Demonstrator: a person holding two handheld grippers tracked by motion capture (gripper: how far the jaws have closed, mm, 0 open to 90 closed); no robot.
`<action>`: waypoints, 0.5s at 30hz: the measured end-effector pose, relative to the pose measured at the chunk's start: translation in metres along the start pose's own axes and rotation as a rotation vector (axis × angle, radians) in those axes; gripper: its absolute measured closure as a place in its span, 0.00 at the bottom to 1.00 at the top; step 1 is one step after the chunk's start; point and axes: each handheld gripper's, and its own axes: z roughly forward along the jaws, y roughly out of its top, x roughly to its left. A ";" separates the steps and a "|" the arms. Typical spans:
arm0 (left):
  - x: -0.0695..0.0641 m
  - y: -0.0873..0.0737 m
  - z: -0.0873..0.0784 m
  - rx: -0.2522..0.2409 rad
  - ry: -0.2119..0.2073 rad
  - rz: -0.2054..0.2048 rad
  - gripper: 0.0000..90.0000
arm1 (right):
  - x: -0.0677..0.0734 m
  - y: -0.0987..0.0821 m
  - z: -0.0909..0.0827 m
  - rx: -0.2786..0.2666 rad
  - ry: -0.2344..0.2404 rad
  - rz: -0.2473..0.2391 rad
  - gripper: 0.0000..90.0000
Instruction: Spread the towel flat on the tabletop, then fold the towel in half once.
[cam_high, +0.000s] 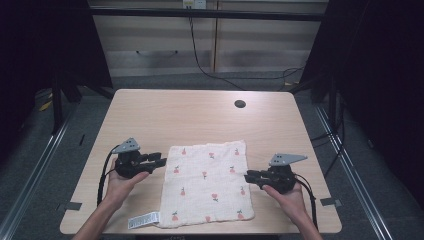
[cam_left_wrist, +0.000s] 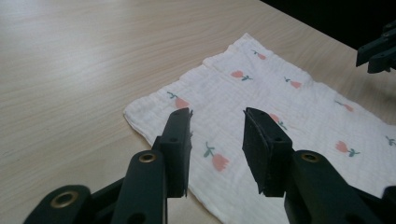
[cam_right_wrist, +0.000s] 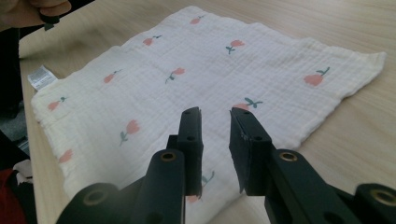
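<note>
Nearest the person, the white muslin cloth (cam_high: 207, 182) with its small tulip print lies spread flat on the desk (cam_high: 165, 112), its care label (cam_high: 143, 220) poking out at the near left corner. The left claw (cam_high: 159, 161) and right claw (cam_high: 248, 177) flank its side edges, both with jaws parted and holding nothing. The laying-out looks done (any folding seems not yet begun); farther off the desk carries a cable hole (cam_high: 240, 104).

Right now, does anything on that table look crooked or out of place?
Only slightly: the flowered cloth lies flat but askew to the table edge, its near left corner at the brink, with its white label sticking out there. Nothing looks spilled or damaged.
</note>
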 end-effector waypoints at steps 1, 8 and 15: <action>0.001 0.000 0.003 0.002 0.006 -0.006 0.68 | -0.001 0.001 0.002 0.002 -0.001 -0.003 0.82; 0.012 -0.003 0.012 0.046 0.007 -0.030 0.69 | -0.003 0.011 0.011 0.016 -0.004 -0.023 0.82; 0.012 0.006 0.031 0.078 0.008 -0.008 0.71 | -0.025 0.023 0.019 0.007 -0.033 -0.003 0.82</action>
